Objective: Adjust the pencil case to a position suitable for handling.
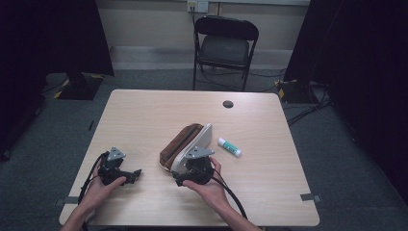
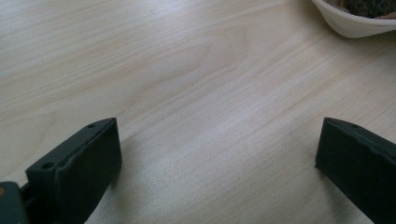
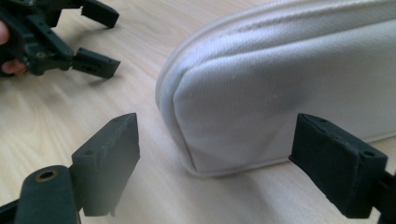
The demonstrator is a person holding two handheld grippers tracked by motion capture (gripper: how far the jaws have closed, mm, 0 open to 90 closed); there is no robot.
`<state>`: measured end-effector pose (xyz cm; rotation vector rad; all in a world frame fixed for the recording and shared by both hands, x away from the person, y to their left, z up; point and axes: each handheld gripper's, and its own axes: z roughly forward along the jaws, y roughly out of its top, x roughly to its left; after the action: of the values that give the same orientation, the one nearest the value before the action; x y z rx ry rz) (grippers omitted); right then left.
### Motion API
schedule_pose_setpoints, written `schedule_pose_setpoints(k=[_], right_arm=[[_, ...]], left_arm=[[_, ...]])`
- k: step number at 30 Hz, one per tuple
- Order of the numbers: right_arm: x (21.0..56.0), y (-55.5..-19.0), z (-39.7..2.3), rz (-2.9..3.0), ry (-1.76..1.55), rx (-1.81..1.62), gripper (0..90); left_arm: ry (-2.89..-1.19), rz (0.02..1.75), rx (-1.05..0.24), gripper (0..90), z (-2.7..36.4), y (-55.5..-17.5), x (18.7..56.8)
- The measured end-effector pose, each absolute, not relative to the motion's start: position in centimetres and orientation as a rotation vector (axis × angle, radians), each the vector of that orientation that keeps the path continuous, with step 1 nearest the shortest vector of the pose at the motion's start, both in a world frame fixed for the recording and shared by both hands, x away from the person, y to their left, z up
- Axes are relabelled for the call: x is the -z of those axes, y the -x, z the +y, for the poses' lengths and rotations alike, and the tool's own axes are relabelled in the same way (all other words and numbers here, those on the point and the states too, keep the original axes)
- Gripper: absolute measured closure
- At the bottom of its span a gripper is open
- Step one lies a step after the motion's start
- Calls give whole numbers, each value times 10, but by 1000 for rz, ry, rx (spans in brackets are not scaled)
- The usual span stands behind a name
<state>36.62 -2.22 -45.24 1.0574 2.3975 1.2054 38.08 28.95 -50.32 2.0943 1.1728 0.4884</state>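
- Pale wood-grain rectangular table (image 1: 144,110): carries every item listed; a small dark round grommet (image 1: 228,104) sits near its far edge.
- White fabric zip pouch with brown lining (image 1: 190,144): lies at the table's centre, lengthwise toward the far edge, brown side to the left. Contents cannot be made out.
- Same pouch in the right gripper view (image 3: 289,84): its piped white corner stands between the two black jaws, touching neither.
- Small white glue stick with green cap (image 1: 229,147): lies flat just right of the pouch, apart from it.
- Right gripper (image 1: 185,169): held in the person's right hand (image 1: 208,185) at the pouch's near end; jaws spread wide, nothing gripped.
- Left gripper (image 1: 136,173): held in the left hand (image 1: 102,185), left of the pouch and apart from it, low over bare tabletop; jaws spread wide, nothing between them.
- Black folding chair (image 1: 225,48): stands beyond the table on grey carpet.
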Motion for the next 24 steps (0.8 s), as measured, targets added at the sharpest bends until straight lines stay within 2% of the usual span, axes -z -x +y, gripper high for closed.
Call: schedule_pose_setpoints(k=[10, 24], right_arm=[[455, -374, -19, 2342, -1101, -1171, 145], [450, -373, -47, 2342, -1137, -1156, 196]], left_arm=[[-2096, 1170, -490, 0, 290, -381, 503], [-2096, 1170, -491, 0, 290, -380, 503]])
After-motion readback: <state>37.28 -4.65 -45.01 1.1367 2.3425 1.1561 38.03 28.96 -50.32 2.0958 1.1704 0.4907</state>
